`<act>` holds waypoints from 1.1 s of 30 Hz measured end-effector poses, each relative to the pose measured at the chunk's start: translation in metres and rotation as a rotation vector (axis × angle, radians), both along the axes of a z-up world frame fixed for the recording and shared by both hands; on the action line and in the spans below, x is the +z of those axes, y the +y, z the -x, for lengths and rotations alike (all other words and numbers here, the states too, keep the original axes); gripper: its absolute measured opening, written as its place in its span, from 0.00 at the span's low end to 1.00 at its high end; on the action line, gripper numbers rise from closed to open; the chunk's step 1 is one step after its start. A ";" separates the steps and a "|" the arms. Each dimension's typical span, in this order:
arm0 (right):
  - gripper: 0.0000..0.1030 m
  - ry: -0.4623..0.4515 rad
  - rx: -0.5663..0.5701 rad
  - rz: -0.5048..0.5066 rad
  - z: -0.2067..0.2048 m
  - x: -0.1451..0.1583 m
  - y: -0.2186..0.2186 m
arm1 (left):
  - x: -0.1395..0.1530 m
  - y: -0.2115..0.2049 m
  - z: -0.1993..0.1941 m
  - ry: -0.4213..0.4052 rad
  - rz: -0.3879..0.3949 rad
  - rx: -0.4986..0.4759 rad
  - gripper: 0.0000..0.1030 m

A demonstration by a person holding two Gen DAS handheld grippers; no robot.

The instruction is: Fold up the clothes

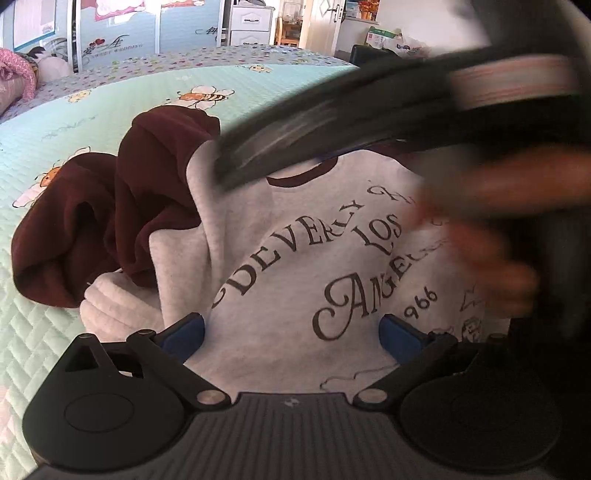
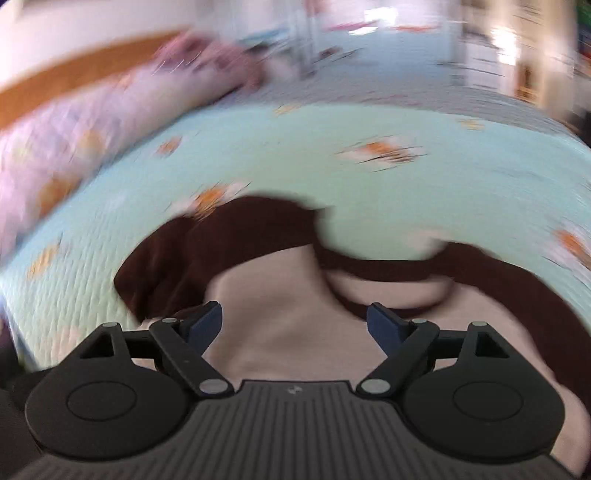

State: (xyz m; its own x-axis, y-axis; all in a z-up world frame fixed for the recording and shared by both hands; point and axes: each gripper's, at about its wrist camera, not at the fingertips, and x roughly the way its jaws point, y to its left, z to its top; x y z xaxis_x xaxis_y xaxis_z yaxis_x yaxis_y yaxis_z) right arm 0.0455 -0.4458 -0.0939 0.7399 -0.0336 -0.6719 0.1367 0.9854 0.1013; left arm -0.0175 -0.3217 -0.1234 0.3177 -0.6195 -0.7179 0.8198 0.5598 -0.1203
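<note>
— Bedroom around us: white drawers [image 1: 248,22] and a door [image 1: 325,22] at the far wall, and under everything a bed [image 1: 110,110] with a mint quilted cover printed with bees.

— And the sweatshirt [image 1: 295,258]? We need its lie before we move.

— It lies flat on the bed, front up, grey body with dark lettering, just beyond our left gripper [image 1: 291,332]. Its neck points far, its hem comes near, so the long axis runs away from us. One maroon sleeve [image 1: 110,221] is bunched in a heap at its left side, the grey-white cuff [image 1: 107,295] tucked near us.

— Which hand is nearer that sleeve?

— The left, we judge; the heap sits just left of its left finger. Our right gripper [image 2: 295,325] looks over the collar [image 2: 369,266] and the maroon shoulder [image 2: 207,251], though its view is badly smeared. From the left view it crosses above the chest as a dark blur, a hand [image 1: 498,258] behind it.

— Fingers?

— Both pairs stand wide apart with only cloth seen between them; nothing is clamped. Whether the tips touch the fabric we cannot tell.

— So what next?

— Likely the bunched sleeve needs drawing out or laying across the chest before the body gets folded.
</note>
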 end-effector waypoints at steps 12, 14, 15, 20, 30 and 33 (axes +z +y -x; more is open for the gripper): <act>0.79 0.008 -0.537 -0.127 0.071 -0.003 -0.126 | 0.028 0.017 -0.019 0.037 0.158 0.055 0.99; 0.79 -0.046 -0.536 -0.145 0.089 0.006 -0.126 | 0.039 0.027 -0.030 0.027 0.204 0.102 0.99; 0.79 -0.067 -0.527 -0.148 0.093 0.009 -0.122 | 0.043 0.032 -0.036 0.020 0.224 0.127 0.99; 0.86 -0.109 -0.414 -0.188 0.101 0.008 -0.096 | 0.054 0.058 -0.071 -0.070 0.184 0.255 1.00; 0.87 -0.062 -0.384 -0.012 0.082 -0.055 -0.052 | -0.002 0.052 -0.163 0.023 -0.054 0.405 1.00; 0.89 -0.075 -0.389 -0.013 0.084 -0.054 -0.053 | -0.023 0.037 -0.173 0.053 -0.091 0.465 1.00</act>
State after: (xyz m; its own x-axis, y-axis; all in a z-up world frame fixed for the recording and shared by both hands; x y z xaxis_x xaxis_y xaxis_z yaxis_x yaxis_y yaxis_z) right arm -0.0385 -0.4983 -0.1483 0.7205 -0.3129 -0.6188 0.4916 0.8599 0.1377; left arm 0.1559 -0.2847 -0.1468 0.5078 -0.3542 -0.7853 0.4736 0.8762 -0.0889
